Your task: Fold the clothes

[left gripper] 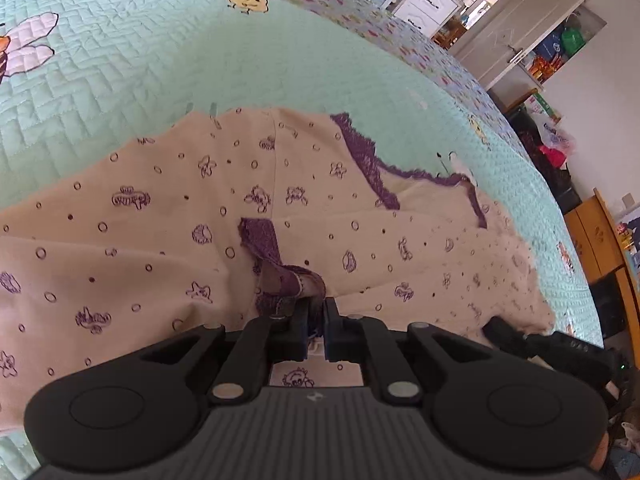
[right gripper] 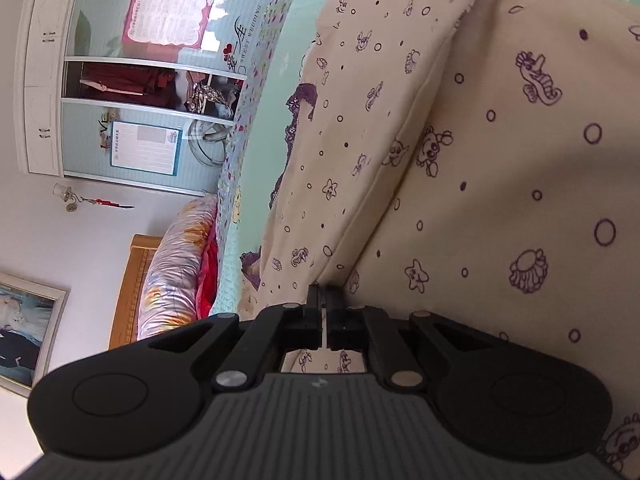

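Note:
A cream garment [left gripper: 168, 240] printed with purple sea creatures and edged in purple lace lies on the mint quilted bedspread [left gripper: 200, 60]. My left gripper [left gripper: 316, 312] is shut on a purple lace-trimmed edge [left gripper: 280, 276] of it. My right gripper [right gripper: 324, 300] is shut on a fold of the same garment [right gripper: 500, 180], which drapes up and to the right. The right gripper's black body [left gripper: 552, 344] shows at the garment's right edge in the left wrist view.
The bedspread has a bee [left gripper: 24, 48] and a yellow flower print [left gripper: 246, 0]. White cabinets [left gripper: 516, 28] and a wooden unit [left gripper: 604, 240] stand past the bed. The right wrist view shows a wardrobe [right gripper: 120, 80], rolled bedding [right gripper: 180, 264] and a wooden headboard [right gripper: 128, 292].

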`<state>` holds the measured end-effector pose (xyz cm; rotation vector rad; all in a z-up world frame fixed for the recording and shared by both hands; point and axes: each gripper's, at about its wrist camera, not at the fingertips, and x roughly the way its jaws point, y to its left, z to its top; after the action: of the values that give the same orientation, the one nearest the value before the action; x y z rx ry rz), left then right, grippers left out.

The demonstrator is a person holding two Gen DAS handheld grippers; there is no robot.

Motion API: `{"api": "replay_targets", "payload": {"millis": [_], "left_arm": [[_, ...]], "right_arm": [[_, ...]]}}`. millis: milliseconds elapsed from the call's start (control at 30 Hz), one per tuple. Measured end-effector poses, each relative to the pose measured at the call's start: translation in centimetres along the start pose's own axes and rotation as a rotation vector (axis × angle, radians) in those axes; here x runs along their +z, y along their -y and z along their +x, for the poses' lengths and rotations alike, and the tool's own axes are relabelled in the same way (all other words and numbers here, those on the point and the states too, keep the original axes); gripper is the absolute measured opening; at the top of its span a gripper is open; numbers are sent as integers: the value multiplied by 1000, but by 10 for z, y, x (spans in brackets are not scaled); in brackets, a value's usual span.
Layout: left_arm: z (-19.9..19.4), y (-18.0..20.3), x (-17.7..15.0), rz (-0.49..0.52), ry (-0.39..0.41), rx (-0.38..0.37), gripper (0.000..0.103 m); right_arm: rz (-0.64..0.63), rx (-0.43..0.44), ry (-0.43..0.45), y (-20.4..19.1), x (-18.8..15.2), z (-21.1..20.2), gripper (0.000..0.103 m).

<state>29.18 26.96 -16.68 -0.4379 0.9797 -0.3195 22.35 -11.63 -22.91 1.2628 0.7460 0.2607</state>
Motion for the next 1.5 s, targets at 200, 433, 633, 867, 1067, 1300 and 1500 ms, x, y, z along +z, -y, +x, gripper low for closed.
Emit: {"api": "replay_targets", "payload": {"millis": [200, 433, 633, 867, 1067, 1300, 1500], "left_arm": [[-2, -7, -4, -31, 11, -13, 9], [-3, -5, -3, -34, 15, -1, 9], [-2, -7, -5, -43, 18, -4, 9], [-4, -8, -5, -38, 16, -4, 10], [-22, 1, -7, 13, 17, 51, 26], [-71, 15, -21, 29, 165, 14, 40], [-23, 52, -18, 118, 133, 17, 41]], "right_arm": [[33, 28, 21, -3, 1, -6, 36], [37, -4, 57, -12, -1, -16, 49], [19, -96, 58, -8, 1, -8, 6], [-62, -149, 76, -13, -13, -26, 5], [-18, -118, 38, -7, -4, -32, 17], [-268, -99, 153, -31, 11, -95, 23], [-284, -183, 185, -5, 74, -74, 36]]}}
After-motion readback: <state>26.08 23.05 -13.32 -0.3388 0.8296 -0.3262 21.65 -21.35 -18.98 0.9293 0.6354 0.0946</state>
